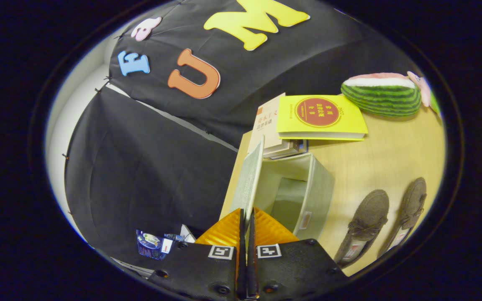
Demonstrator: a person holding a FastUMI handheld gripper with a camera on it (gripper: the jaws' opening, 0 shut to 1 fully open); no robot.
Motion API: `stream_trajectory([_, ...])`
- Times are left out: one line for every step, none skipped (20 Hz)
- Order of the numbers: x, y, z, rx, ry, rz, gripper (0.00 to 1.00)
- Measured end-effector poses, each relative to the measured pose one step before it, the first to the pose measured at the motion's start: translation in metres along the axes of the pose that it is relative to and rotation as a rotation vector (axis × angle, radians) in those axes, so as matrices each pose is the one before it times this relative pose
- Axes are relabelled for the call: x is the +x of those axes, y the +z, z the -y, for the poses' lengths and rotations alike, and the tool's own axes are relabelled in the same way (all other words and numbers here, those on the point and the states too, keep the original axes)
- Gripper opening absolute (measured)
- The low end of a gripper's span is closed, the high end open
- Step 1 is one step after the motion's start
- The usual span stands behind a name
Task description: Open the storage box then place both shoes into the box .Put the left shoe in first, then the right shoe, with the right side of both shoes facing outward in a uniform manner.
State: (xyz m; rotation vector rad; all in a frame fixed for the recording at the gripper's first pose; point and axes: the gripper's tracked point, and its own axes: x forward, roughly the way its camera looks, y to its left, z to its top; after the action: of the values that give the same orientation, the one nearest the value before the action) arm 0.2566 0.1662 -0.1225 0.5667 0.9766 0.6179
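Your pale grey-green fabric storage box [308, 196] stands open on the light wooden tabletop [391, 163], just ahead of the tool's fingers, its hollow inside in plain view. Its flat lid [250, 179] is swung up on edge at the box's side, and the lid's near edge runs down into the narrow slit between your fingers. Beside the box, well apart from it on the tabletop, lie the two brown felt slip-on shoes, the nearer shoe [364, 223] and the farther shoe [410, 209], side by side with a small bow on each.

Beyond the box sits a stack of books topped by a yellow book with a red round emblem [322, 117], and past that a plush toy shaped like a watermelon slice [381, 96]. Black cloth walls the booth behind the tabletop, and a small blue packet [151, 244] lies low beside the tool.

Your tool [246, 225] has its fingers drawn almost together, pinching the lid's edge between them.
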Motion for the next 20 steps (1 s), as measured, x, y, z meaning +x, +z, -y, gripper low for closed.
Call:
stream_trajectory([0.00469,-0.00076,-0.00762,-0.00944,-0.00334,-0.00602,0.07])
stream_trajectory([0.00591,-0.00133,-0.00691,-0.01219,-0.00603,-0.00583,0.07])
stream_trajectory([0.00420,-0.00090,-0.00768,-0.01677,-0.00411,-0.00583,0.07])
stream_trajectory([0.00397,0.00123,-0.00809,-0.01456,0.00021,-0.00028,0.07])
stream_trajectory([0.00271,0.00272,-0.00855,-0.00197,0.00799,0.00776,0.07])
stream_trajectory([0.00253,0.00133,-0.00963,-0.01165,0.01082,-0.00287,0.07])
stream_trajectory([0.00244,-0.00005,-0.00467,-0.00478,-0.00351,-0.00308,0.07])
stream_trajectory([0.00281,0.00129,-0.00490,-0.00628,-0.00405,-0.00083,0.07])
stream_trajectory([0.00202,0.00018,-0.00605,-0.00499,-0.00301,-0.00266,0.07])
stream_trajectory([0.00174,0.00228,-0.00711,0.00444,0.00192,0.00563,0.07])
stream_trajectory([0.00217,0.00087,-0.00749,0.00037,-0.00049,0.00101,0.07])
stream_trajectory([0.00205,0.00025,-0.00723,-0.01456,-0.00727,-0.00037,0.07])
stream_trajectory([0.00177,0.00030,-0.00666,-0.01735,-0.01294,0.00327,0.07])
stream_trajectory([0.00294,0.00013,-0.00747,-0.01107,-0.00544,0.00035,0.07])
stream_trajectory([0.00399,-0.00092,-0.00889,-0.00353,0.00214,0.00114,0.07])
stream_trajectory([0.00568,0.00032,-0.00777,0.00580,0.00295,0.00171,0.07])
stream_trajectory([0.00497,-0.00079,-0.00776,0.00449,0.00423,0.00086,0.08])
stream_trajectory([0.00553,0.00073,-0.00732,0.00771,0.00662,0.00393,0.08])
stream_trajectory([0.00643,-0.00048,-0.00783,0.00512,0.00555,0.00263,0.08])
stream_trajectory([0.00637,-0.00068,-0.00778,0.00513,0.00997,0.00478,0.09])
